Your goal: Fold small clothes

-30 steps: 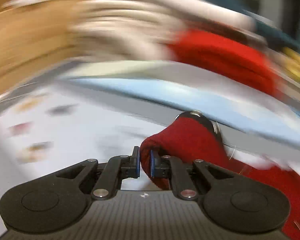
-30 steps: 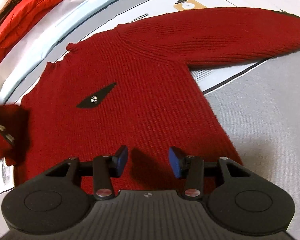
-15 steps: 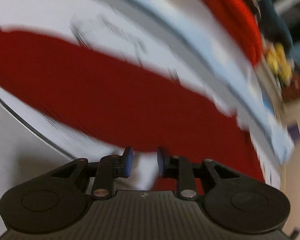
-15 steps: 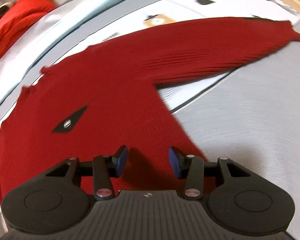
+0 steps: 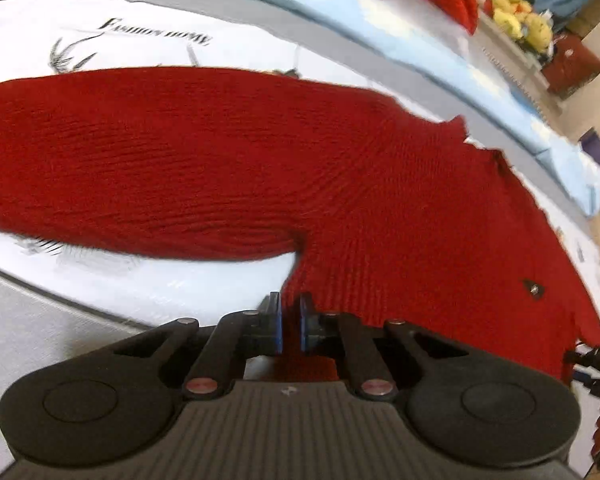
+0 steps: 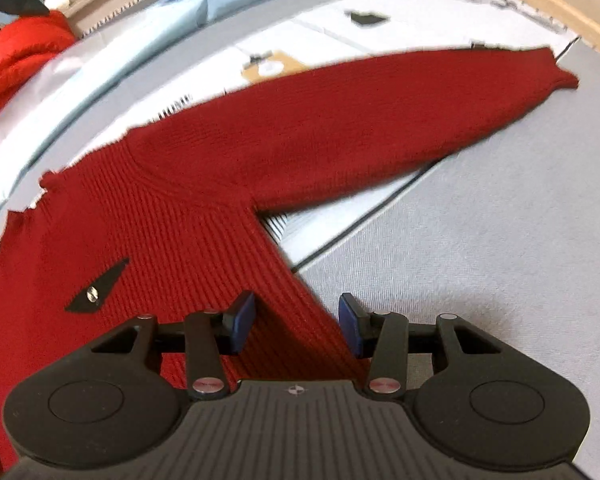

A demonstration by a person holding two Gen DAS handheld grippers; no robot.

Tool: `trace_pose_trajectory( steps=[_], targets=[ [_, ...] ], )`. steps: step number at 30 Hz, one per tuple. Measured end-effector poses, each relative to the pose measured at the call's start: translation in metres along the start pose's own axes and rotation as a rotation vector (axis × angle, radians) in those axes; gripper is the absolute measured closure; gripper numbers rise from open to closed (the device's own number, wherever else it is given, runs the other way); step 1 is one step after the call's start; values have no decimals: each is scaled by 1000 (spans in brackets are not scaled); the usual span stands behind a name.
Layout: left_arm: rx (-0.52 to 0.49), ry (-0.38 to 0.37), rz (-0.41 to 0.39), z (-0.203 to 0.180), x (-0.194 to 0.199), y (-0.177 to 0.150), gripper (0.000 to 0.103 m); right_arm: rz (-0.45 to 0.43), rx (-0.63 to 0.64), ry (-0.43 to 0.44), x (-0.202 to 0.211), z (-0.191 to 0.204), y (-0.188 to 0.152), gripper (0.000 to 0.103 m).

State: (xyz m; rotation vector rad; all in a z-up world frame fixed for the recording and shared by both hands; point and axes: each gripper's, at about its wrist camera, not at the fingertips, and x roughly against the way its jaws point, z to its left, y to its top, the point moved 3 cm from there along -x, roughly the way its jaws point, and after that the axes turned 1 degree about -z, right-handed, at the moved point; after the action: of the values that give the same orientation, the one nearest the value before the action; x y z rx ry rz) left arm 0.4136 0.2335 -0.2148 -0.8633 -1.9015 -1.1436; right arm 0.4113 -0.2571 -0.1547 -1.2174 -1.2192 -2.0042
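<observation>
My left tongs (image 5: 290, 322), pressed together, pinch the sweater's (image 5: 380, 208) side edge at lower centre; my right tongs (image 6: 296, 326), spread, straddle its opposite edge.

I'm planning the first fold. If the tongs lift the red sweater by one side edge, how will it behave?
The red sweater is a ribbed knit lying limp on the bedsheet, so it would probably drape and sag. Its spread sleeve would likely trail behind. The knit texture should grip, not slip.
</observation>
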Motion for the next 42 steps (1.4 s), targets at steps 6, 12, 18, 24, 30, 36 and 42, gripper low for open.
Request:
trace_pose_trajectory(
  steps=[6, 12, 18, 24, 30, 36, 42],
  targets=[
    [4, 22, 24, 5, 16, -10, 95, 1, 98, 56, -6, 8, -3, 91],
    [19, 21, 24, 0, 28, -8, 92, -4, 73, 84, -8, -2, 3, 90],
    [17, 76, 24, -13, 87, -3, 88, 46, 59, 70, 17, -10, -1, 79],
    [-15, 58, -44, -29, 185, -38, 71, -4, 33, 174, 109, -33, 5, 69],
    [41, 56, 5, -13, 204, -127, 70, -45, 129, 236, 176, -72, -37, 53],
    [41, 173, 204, 10, 163, -188, 69, 185, 90, 79, 122, -127, -111, 55],
    [2, 202, 244, 16, 153, -193, 61, 197, 49, 39, 103, -142, -112, 56]
  ],
)
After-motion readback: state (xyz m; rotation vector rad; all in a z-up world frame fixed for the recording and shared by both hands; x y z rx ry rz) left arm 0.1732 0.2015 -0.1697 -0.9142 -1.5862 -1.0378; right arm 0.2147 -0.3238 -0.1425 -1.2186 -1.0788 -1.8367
